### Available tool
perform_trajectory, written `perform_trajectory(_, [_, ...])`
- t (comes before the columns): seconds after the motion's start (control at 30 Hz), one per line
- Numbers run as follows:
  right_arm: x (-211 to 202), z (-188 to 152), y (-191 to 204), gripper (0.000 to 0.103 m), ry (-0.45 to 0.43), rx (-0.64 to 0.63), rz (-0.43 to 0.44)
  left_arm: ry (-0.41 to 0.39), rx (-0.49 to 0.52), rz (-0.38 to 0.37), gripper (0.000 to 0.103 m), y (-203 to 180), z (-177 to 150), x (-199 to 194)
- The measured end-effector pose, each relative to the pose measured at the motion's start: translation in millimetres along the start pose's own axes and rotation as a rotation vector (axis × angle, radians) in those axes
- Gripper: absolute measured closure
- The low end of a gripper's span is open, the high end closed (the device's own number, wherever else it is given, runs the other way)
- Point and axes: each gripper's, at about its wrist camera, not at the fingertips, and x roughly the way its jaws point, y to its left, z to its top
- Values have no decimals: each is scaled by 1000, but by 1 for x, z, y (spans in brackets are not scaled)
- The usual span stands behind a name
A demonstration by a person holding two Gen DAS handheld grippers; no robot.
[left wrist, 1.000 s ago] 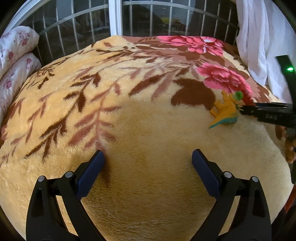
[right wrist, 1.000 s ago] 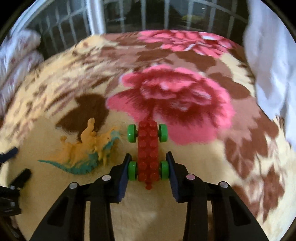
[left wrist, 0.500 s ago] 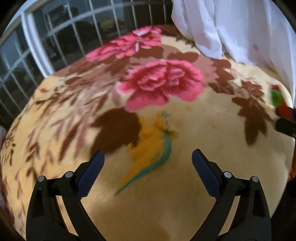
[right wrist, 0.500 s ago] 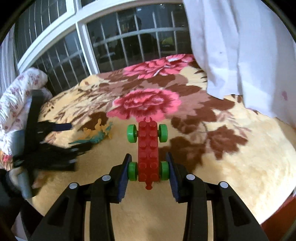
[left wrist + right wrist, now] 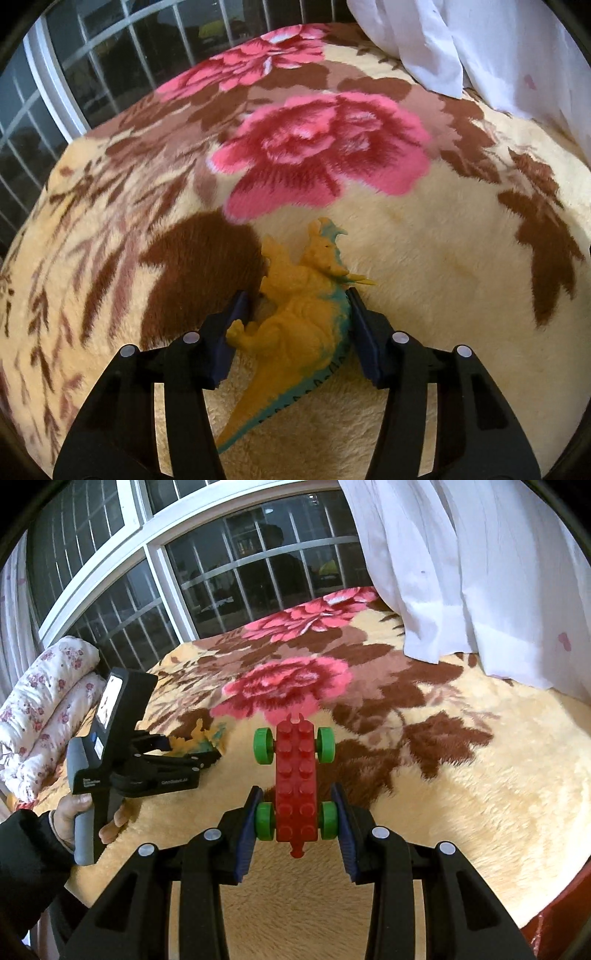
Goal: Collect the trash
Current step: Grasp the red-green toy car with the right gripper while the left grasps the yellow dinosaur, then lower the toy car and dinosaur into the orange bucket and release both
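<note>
Item: orange and teal toy dinosaur (image 5: 306, 325), lying on its side on the floral plush blanket (image 5: 443, 258), tail pointed toward the camera. It is bracketed at the torso by the left gripper (image 5: 299, 314); the right pad is seen touching the teal back, while contact on the belly side cannot be confirmed, so the grip is judged partial rather than secure. Risk: the rounded, tapering body could be squeezed out forward or rotated if the jaws are closed off-centre, and blanket pile could be pinched along with it. Item: red brick car with green wheels (image 5: 295, 775), clamped across its rear wheels by the right gripper (image 5: 295, 819) and held clear above the blanket. Risk: the wheels may be turned under pressure, so the car could be pivoted or dropped.
</note>
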Motion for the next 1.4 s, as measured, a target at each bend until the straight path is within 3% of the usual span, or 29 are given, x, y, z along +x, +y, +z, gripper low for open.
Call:
perform_trajectory(0.33, [-9,24,24,65,-34,-14,37,-86,-92,42,51,12,-3,-38])
perform_trajectory(0.47, [-42,51,41,65,-115,-32,61,-145,-123,46,51,17,-10,-70])
perform_trajectory(0.57, [-58,52,51,65,-146,-49,62,-191,-162,43,51,26,-22,-92])
perform_trajectory(0.87, [-53,-19,73,65,-22,-64,91,-218,-276,69,51,47,-89,-140])
perform_trajectory(1.2, [-97,-99,100,65,25,-91,123,-278,-231,47,51,8,-185,-196])
perform_trajectory(1.4, [-100,-146,112,65,98,-89,135,-246,-257,20,50,-5,-244,-206])
